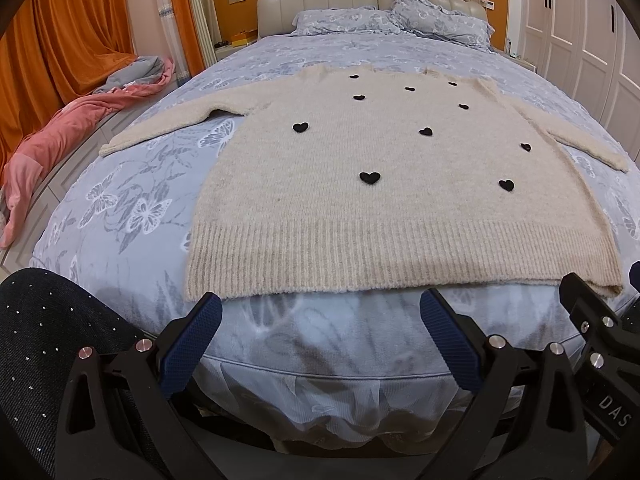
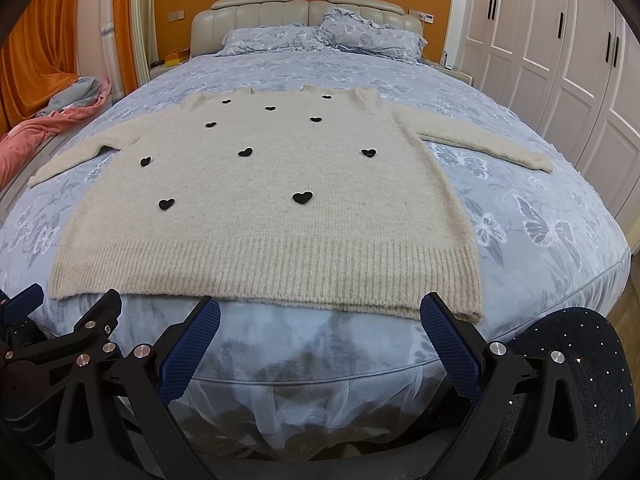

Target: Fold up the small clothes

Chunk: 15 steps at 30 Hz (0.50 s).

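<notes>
**Sweater flat on the bed, both grippers held short of its hem**

While nothing is yet grasped, both tools hang at the foot of the bed, spread wide and empty. Nearest the camera, the left gripper (image 1: 320, 338) has its blue pads apart, with bare bedding visible between them; the right gripper (image 2: 320, 338) is released the same way. A dark, sparkle-dotted trouser leg (image 1: 60, 332) shows at the lower left of the left view.

Just beyond the fingertips lies the ribbed hem (image 1: 400, 254) of the cream sweater (image 1: 372, 160), spread front-up with small black hearts (image 1: 369, 177) scattered on it. Its long axis runs straight away from the grippers, hem near, neckline far, with the sleeves splayed to either side. The hem's left corner sits ahead of the left gripper, the right corner (image 2: 468, 304) ahead of the right one, so each hand is nearer its own side; my judgement is that the first fold begins from these corners or the sleeves.

Farther off, the blue butterfly bedspread (image 2: 520, 220) runs up to two pillows (image 2: 320, 38) and the headboard. Pink and grey cloth (image 1: 60, 132) lies off the bed at left.
</notes>
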{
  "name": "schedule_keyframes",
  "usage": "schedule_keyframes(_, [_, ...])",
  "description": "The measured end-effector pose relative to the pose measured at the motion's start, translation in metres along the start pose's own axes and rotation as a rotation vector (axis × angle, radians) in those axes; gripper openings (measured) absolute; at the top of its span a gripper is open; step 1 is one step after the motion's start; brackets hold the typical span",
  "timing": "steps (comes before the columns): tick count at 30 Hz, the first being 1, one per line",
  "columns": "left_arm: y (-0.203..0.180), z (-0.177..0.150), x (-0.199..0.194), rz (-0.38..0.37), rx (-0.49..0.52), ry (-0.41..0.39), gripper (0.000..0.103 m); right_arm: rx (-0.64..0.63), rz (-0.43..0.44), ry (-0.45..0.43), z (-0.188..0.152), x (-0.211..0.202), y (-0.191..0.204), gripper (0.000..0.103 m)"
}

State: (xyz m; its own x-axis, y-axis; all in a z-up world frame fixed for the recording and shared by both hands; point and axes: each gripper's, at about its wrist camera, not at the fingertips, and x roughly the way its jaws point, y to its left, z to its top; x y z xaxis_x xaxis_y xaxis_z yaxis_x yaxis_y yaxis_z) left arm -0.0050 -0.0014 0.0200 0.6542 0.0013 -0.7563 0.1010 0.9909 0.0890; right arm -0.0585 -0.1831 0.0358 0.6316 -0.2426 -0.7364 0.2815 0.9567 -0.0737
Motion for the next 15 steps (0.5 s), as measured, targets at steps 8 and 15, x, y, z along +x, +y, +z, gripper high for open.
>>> schedule_keyframes(8, [-0.001,-0.007,0.007,0.002,0.000,0.001,0.097,0.001,0.000,-0.001,0.000,-0.001,-0.001,0.098])
schedule_keyframes(15, [-0.001,-0.007,0.006,0.002,-0.001,0.002,0.097,0.002,-0.002,-0.003,0.001,-0.003,-0.002,0.098])
